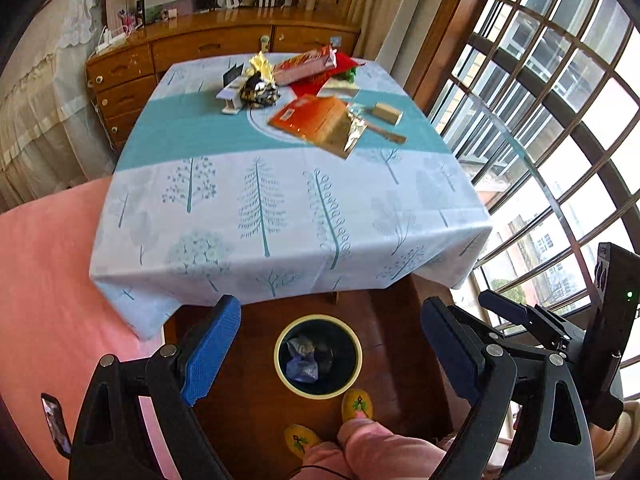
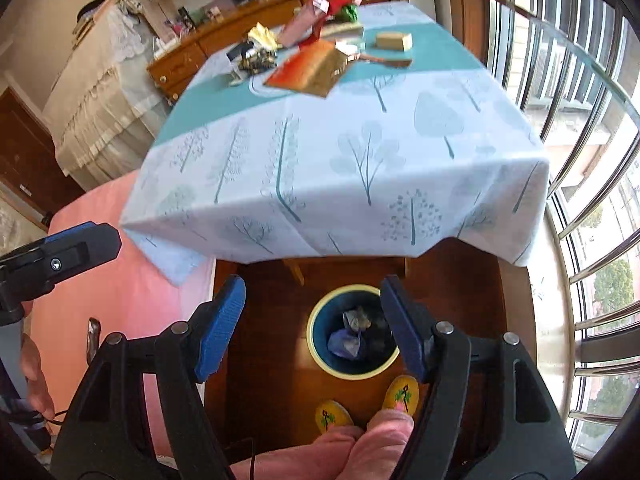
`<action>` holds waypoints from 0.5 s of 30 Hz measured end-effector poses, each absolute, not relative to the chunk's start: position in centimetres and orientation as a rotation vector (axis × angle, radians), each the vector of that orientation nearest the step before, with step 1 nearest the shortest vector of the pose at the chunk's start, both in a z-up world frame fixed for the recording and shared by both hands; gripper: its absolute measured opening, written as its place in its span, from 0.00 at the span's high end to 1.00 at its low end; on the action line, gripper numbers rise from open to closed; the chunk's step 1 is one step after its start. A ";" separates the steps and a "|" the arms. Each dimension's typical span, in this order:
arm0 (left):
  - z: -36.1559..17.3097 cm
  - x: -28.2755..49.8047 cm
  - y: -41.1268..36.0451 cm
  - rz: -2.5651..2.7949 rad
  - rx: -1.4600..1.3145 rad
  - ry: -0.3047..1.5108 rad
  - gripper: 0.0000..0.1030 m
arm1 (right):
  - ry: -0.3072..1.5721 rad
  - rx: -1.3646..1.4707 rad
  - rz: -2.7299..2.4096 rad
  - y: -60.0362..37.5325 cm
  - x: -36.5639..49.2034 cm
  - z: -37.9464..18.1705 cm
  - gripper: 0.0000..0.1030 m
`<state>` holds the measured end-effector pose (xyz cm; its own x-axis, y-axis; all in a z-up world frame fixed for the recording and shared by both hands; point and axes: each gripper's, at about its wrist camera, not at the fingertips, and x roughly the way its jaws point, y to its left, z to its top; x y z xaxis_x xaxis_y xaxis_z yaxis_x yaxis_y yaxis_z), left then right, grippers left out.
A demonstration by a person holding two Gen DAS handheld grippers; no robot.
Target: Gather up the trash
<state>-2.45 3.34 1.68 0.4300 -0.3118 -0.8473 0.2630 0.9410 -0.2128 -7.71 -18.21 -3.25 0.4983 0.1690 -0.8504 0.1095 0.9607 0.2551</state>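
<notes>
1. Right hand-held gripper: at 6 o'clock, blue-padded jaws wide apart, nothing between them.
2. Left hand-held gripper: one blue-and-black finger enters at 9 o'clock; its state cannot be told.
3. Waste bin: on the wooden floor, just right of centre toward 6 o'clock; pale rim, dark inside, crumpled wrappers in it.
4. Worktop: tree-print cloth with teal band, fills the centre.
5. Orange packet, gold-black foil wad, tan block: clustered toward 12 o'clock.
6. Yellow slippers: 6 o'clock, beside pink trouser legs.
</notes>
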 end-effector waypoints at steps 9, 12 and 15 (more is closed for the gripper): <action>11.1 -2.4 2.8 -0.402 0.002 0.948 0.10 | 0.879 0.271 0.004 -18.6 -6.6 5.7 0.34; 12.4 -1.7 2.9 -0.393 0.003 0.937 0.10 | 0.836 0.263 0.000 -18.9 -6.1 7.7 0.34; 13.1 -0.8 3.2 -0.369 -0.006 0.909 0.10 | 0.801 0.247 -0.001 -19.3 -5.4 9.3 0.34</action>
<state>-0.85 3.18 13.07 0.5559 -0.3155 -0.7691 0.3102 0.9371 -0.1602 -5.42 -19.26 9.30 0.6978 0.0925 -0.7103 0.0941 0.9712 0.2189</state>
